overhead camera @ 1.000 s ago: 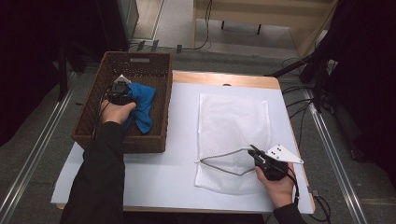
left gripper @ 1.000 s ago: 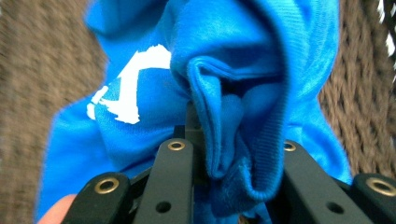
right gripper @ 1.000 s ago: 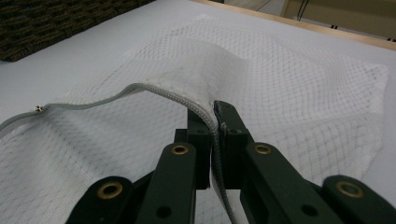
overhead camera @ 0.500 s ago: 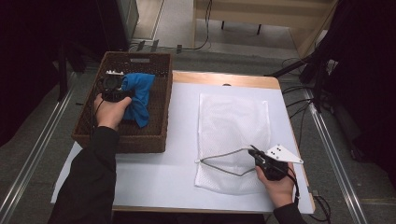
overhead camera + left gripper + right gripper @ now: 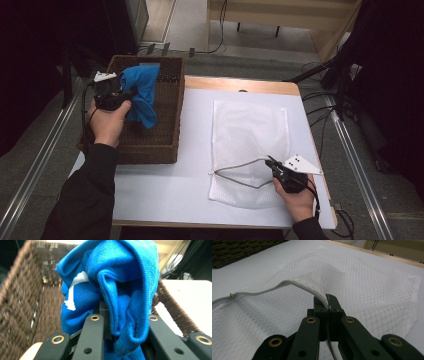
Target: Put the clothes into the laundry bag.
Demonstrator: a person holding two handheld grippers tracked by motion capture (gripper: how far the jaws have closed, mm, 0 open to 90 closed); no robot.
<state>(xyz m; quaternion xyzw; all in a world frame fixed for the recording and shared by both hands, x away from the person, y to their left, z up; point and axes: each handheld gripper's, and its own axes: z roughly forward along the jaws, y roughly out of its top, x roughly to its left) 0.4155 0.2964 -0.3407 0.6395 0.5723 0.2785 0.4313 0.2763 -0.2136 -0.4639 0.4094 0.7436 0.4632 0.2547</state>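
While the left gripper [image 5: 122,95] clamps a blue cloth [image 5: 142,92] above the wicker basket [image 5: 150,145], it hangs freely. The right gripper [image 5: 272,165] pinches the mesh bag's [image 5: 250,130] zipper edge [image 5: 299,285], lifting it off the table [image 5: 165,190].

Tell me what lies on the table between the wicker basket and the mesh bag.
Nothing: in the high view, the white table is bare between the wicker basket and the mesh bag.

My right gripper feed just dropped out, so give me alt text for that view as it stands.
The right gripper is shut on the zipper edge of a white mesh laundry bag, lifting it so the mouth gapes open. The bag lies flat on a white table top, with a brown woven basket at the far left corner.
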